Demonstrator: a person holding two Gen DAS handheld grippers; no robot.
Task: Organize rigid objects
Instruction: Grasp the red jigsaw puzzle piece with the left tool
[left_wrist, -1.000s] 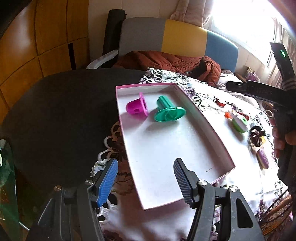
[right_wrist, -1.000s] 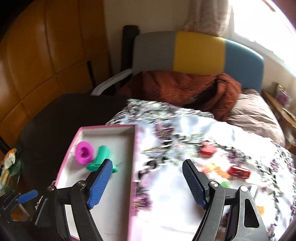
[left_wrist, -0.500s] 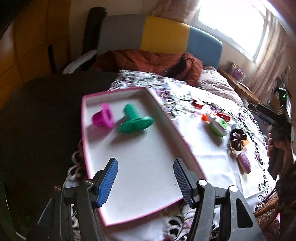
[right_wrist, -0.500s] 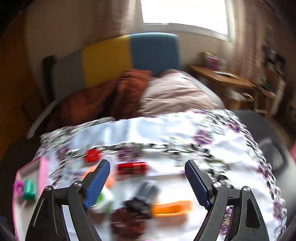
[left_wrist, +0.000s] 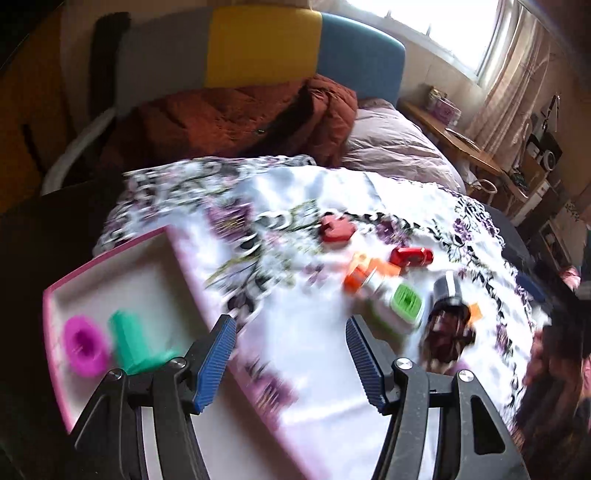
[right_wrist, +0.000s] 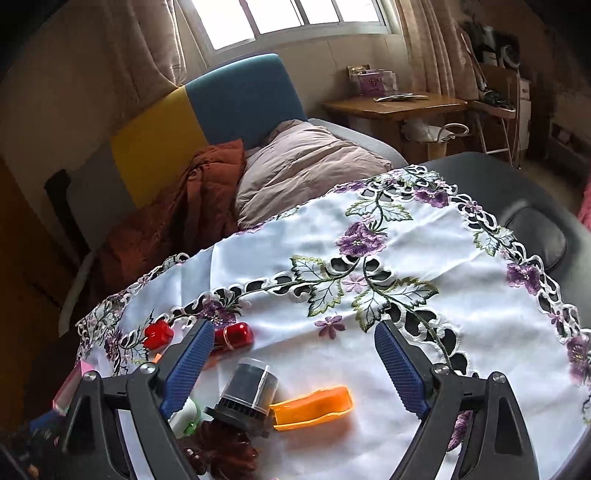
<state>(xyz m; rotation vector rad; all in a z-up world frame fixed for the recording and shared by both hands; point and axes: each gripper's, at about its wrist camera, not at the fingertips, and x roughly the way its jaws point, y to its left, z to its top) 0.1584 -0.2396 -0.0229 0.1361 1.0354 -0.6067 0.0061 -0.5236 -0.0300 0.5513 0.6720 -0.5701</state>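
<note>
A pink-rimmed white tray (left_wrist: 155, 258) lies at the left of a flowered cloth and holds a magenta piece (left_wrist: 83, 345) and a green piece (left_wrist: 135, 347). My left gripper (left_wrist: 291, 363) is open and empty above the tray's right rim. On the cloth lie a red block (left_wrist: 336, 229), a red cylinder (left_wrist: 412, 256), an orange piece (left_wrist: 360, 275), a green-and-white piece (left_wrist: 404, 304) and a dark jar (left_wrist: 447, 288). My right gripper (right_wrist: 293, 367) is open and empty above the cloth, right of the jar (right_wrist: 251, 391) and an orange holder (right_wrist: 314, 406).
A dark brown hair clip (right_wrist: 221, 454) lies at the cloth's near edge. A sofa with a rust blanket (left_wrist: 229, 114) and a pillow (right_wrist: 303, 162) stands behind the table. A wooden side table (right_wrist: 395, 107) is at the back right. The dark table edge (right_wrist: 535, 229) shows right.
Both views have swung to the right. The left gripper moved from over the tray toward the loose pieces. The right gripper moved closer over the cloth. Both stayed open.
</note>
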